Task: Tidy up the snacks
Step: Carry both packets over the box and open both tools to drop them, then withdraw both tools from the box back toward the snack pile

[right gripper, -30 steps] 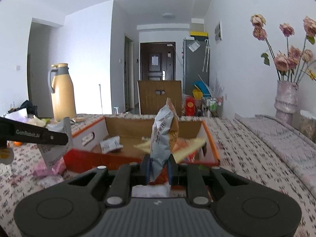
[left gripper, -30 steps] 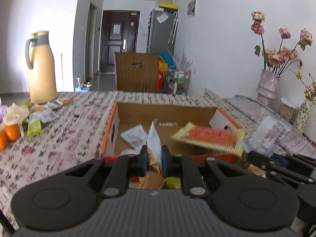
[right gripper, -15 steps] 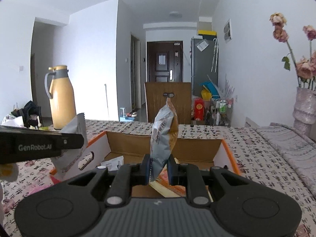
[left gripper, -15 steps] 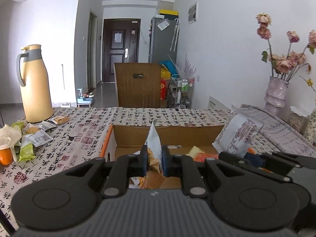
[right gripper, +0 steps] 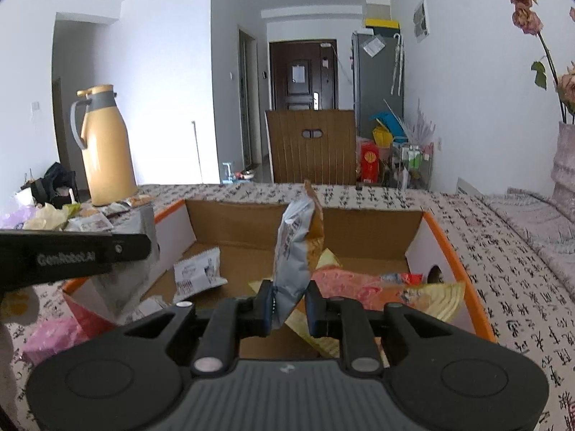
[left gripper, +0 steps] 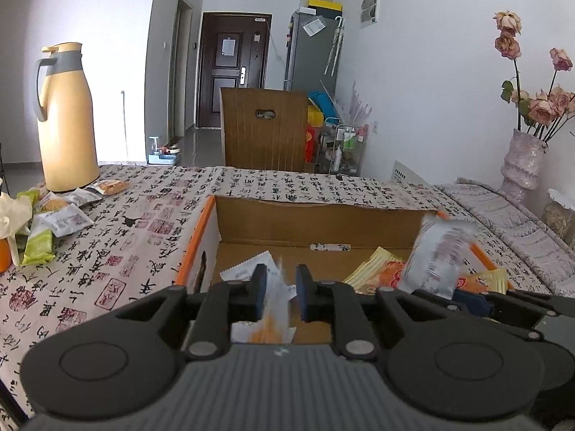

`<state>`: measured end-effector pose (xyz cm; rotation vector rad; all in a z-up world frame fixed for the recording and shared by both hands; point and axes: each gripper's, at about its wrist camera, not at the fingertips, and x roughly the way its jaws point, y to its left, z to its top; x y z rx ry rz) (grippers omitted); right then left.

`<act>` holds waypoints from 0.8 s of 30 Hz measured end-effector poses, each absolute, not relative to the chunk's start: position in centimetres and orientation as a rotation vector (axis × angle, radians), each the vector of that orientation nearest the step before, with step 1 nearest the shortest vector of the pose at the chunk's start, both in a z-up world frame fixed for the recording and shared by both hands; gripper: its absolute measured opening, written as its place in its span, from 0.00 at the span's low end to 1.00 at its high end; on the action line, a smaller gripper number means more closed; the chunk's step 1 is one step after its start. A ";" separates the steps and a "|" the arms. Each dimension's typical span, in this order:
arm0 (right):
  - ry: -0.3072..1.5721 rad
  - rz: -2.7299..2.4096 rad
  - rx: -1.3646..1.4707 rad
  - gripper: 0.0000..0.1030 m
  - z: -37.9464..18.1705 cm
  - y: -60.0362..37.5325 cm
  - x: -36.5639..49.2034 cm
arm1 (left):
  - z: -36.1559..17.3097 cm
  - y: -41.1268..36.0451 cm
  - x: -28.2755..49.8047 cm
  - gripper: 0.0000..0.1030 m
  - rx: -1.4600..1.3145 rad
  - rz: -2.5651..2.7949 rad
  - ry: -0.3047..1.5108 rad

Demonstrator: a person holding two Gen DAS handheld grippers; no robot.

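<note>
Packet (left gripper: 276,300) blurred between left fingers (left gripper: 259,292), just parting; bag (right gripper: 296,248) between right fingers (right gripper: 266,307), likewise parting; both over box (left gripper: 316,221).

Left hand-held gripper (left gripper: 281,294), jaws just parting, releases a blurred white-orange snack packet (left gripper: 275,309) over the cardboard box (left gripper: 312,221).

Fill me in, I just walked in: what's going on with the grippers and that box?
A person is sorting snacks into the open cardboard box on the table, a gripper in each hand. The left gripper and the right gripper have just been opening over the box. The white-and-orange packet and the grey-and-orange snack bag sit loose between the jaws, about to drop in. More packets lie beside the yellow jug.
</note>
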<state>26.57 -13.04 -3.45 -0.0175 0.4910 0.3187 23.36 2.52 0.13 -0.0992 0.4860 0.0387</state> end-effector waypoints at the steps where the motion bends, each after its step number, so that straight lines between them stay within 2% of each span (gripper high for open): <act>1: 0.490 0.315 -0.018 0.29 -3.4 -13.1 26.5 | 0.1 2.6 23.3 0.33 -0.101 0.039 0.482; 2: 0.484 0.306 -0.015 0.48 -3.4 -13.3 26.4 | 0.2 2.6 23.1 0.52 -0.104 0.047 0.477; 3: 0.476 0.297 -0.014 0.74 -3.3 -13.4 26.3 | 0.3 2.7 23.0 0.60 -0.104 0.064 0.468; 5: 0.458 0.279 -0.016 0.99 -3.1 -13.6 26.0 | 0.5 2.7 22.6 0.77 -0.098 0.091 0.447; 6: 0.448 0.270 -0.016 1.00 -2.9 -13.7 25.8 | 0.6 2.8 22.4 0.81 -0.102 0.093 0.441; 7: 0.446 0.266 -0.012 1.00 -2.9 -13.8 25.8 | 0.7 2.8 22.3 0.94 -0.106 0.099 0.435; 8: 0.448 0.263 -0.008 1.00 -2.9 -13.9 25.8 | 0.8 2.8 22.2 1.00 -0.106 0.116 0.427; 24: 0.417 0.226 0.014 1.00 -1.9 -14.9 25.5 | 1.9 2.7 21.3 1.00 -0.106 0.127 0.402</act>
